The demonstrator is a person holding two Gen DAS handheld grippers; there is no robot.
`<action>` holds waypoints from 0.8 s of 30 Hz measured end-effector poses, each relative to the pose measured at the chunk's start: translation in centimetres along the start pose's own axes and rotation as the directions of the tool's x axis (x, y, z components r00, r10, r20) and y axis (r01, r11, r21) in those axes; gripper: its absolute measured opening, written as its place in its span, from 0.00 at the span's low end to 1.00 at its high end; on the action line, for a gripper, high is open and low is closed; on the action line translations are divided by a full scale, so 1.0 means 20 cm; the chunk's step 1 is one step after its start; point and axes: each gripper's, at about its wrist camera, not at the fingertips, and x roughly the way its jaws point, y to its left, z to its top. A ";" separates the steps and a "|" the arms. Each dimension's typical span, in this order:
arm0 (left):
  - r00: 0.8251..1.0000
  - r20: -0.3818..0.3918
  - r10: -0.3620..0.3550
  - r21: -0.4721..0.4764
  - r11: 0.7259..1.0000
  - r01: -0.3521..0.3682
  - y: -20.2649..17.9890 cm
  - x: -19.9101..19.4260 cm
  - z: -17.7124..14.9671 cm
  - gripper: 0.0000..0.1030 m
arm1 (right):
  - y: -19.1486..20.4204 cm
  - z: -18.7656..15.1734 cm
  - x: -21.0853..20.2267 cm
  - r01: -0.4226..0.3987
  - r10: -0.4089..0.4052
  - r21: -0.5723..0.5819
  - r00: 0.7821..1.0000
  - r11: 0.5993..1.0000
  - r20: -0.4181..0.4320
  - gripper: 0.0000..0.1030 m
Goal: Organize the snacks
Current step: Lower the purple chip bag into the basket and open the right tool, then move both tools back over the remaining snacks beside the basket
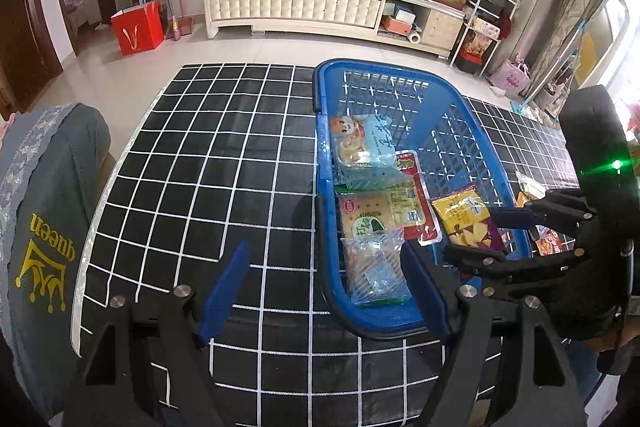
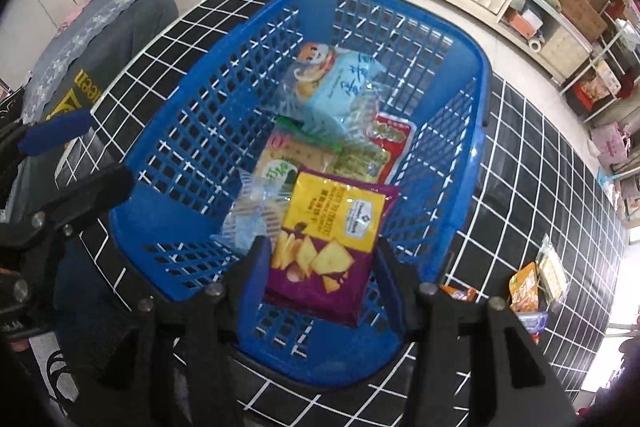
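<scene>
Between the blue pads of the right hand-held gripper [image 2: 320,267] sits a yellow-and-purple chip packet [image 2: 326,247], pinched at its lower half and hanging over the near end of the blue basket [image 2: 168,163], above the snacks already inside. It looks light, crinkly and slick, with brittle chips, so a gentle hold along the sealed edge seems safest. Beside the basket, the left hand-held gripper [image 1: 324,287] is wide open and empty. More packets [image 2: 532,287] wait on the counter [image 2: 540,167].
</scene>
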 end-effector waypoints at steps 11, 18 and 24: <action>0.999 0.018 0.027 0.033 0.999 -0.028 -0.09 -0.08 0.01 0.76 | 0.00 -0.04 -0.13 -0.036 0.037 -0.011 0.998 0.999 0.051 0.83; 0.999 0.045 0.010 0.076 0.997 -0.014 -0.24 -0.13 0.05 0.78 | -0.17 -0.14 -0.30 -0.038 0.033 0.030 0.990 0.999 0.139 0.84; 0.999 0.041 -0.026 0.137 0.990 0.020 -0.48 -0.12 0.05 0.78 | -0.40 -0.29 -0.41 -0.023 0.007 0.082 0.984 0.996 0.180 0.84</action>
